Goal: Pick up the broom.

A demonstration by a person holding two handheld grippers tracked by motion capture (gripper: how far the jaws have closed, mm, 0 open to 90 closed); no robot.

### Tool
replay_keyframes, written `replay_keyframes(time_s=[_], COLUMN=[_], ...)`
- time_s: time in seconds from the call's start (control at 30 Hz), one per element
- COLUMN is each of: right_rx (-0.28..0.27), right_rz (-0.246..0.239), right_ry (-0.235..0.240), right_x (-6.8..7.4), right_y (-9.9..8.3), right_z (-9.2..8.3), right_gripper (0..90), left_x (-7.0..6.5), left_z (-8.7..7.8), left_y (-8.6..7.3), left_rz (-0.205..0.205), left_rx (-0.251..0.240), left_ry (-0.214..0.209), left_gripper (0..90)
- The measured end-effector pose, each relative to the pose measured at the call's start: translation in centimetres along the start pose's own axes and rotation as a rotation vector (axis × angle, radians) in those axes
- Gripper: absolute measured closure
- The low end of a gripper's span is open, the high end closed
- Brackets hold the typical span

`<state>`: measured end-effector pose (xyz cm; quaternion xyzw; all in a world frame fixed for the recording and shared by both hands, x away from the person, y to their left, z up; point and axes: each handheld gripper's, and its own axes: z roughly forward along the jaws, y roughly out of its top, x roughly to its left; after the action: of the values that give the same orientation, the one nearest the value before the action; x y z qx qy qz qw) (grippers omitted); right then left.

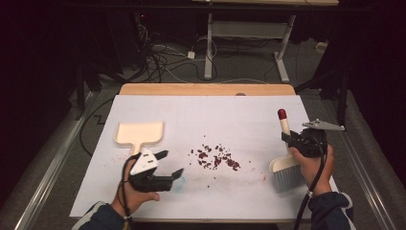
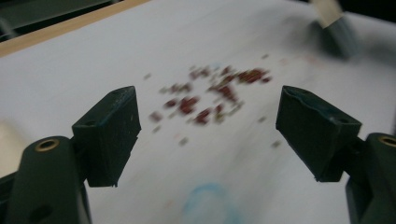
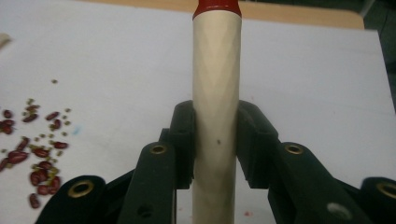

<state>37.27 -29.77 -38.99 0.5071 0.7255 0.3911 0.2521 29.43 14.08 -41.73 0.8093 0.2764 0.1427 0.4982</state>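
A small hand brush (image 1: 286, 167) with a cream handle (image 3: 215, 93) tipped red and grey bristles stands at the right of the white sheet. My right gripper (image 1: 290, 139) is shut on that handle, both pads pressed against it. A scatter of red beans and small green bits (image 1: 215, 156) lies mid-sheet, also in the left gripper view as the beans (image 2: 210, 93). A cream dustpan (image 1: 139, 133) lies flat at the left. My left gripper (image 1: 170, 164) hovers open just below the dustpan, pointing right toward the beans, nothing between its jaws.
The white sheet (image 1: 201, 115) covers a wooden table (image 1: 206, 89). A faint blue mark (image 2: 208, 205) sits on the sheet in front of the left gripper. Beyond the far edge lie cables and a desk frame (image 1: 210, 43) on the floor.
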Motion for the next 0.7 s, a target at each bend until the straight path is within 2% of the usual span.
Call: replay_keyframes(time_s=[0.03, 0.07, 0.1, 0.23, 0.27, 0.3, 0.33, 0.37, 0.4, 0.43, 0.53, 0.57, 0.6, 0.63, 0.7], right_rx=[-0.017, -0.017, -0.063, -0.14, -0.164, -0.178, -0.196, -0.21, -0.225, -0.24, -0.283, -0.29, -0.301, -0.31, -0.325], right_rz=[-0.004, -0.004, -0.013, -0.039, -0.044, -0.05, -0.068, -0.078, -0.088, -0.094, -0.112, -0.108, -0.127, -0.123, -0.136], right_ry=[0.012, 0.012, 0.034, 0.048, 0.048, 0.043, 0.041, 0.042, 0.039, 0.041, 0.061, 0.066, 0.07, 0.075, 0.088], right_x=[0.3, 0.3, 1.3, 3.3, 4.0, 4.5, 5.3, 5.8, 6.4, 7.0, 8.4, 8.8, 9.2, 9.6, 10.3], right_y=[0.2, 0.2, 0.7, 1.4, 1.5, 1.5, 1.6, 1.6, 1.6, 1.6, 1.6, 1.6, 1.6, 1.6, 1.6], right_z=[-0.3, -0.3, -1.2, -2.6, -2.9, -3.0, -3.2, -3.3, -3.5, -3.7, -4.4, -4.6, -4.8, -5.0, -5.3], right_gripper=[70.7, 70.7, 70.7, 70.7, 70.6, 70.6, 70.6, 70.6, 70.6, 70.6, 70.5, 70.5, 70.5, 70.5, 70.5], left_x=[-0.8, -0.8, -1.9, -4.9, -6.4, -6.4, -7.9, -8.5, -8.5, -9.0, -8.7, -8.5, -8.3, -8.1, -7.9], left_z=[0.8, 0.8, 1.9, 5.1, 6.9, 6.9, 8.5, 9.3, 9.3, 10.5, 11.5, 11.7, 11.9, 12.0, 12.1], left_y=[0.8, 0.8, 1.8, 4.4, 5.5, 5.5, 6.3, 6.7, 6.7, 7.1, 7.3, 7.3, 7.3, 7.2, 7.1], left_rz=[0.012, 0.012, 0.029, 0.045, 0.037, 0.037, 0.054, 0.065, 0.065, 0.054, -0.006, -0.012, -0.023, -0.036, -0.035], left_rx=[-0.011, -0.011, -0.019, -0.044, -0.058, -0.058, -0.062, -0.059, -0.059, -0.057, -0.072, -0.071, -0.073, -0.076, -0.077], left_ry=[-0.037, -0.037, -0.073, -0.181, -0.239, -0.239, -0.256, -0.247, -0.247, -0.224, -0.203, -0.196, -0.197, -0.205, -0.219], left_gripper=[21.2, 21.1, 21.2, 22.1, 22.5, 22.5, 22.6, 23.3, 23.9, 24.7, 29.8, 33.4, 35.7, 37.1, 41.7])
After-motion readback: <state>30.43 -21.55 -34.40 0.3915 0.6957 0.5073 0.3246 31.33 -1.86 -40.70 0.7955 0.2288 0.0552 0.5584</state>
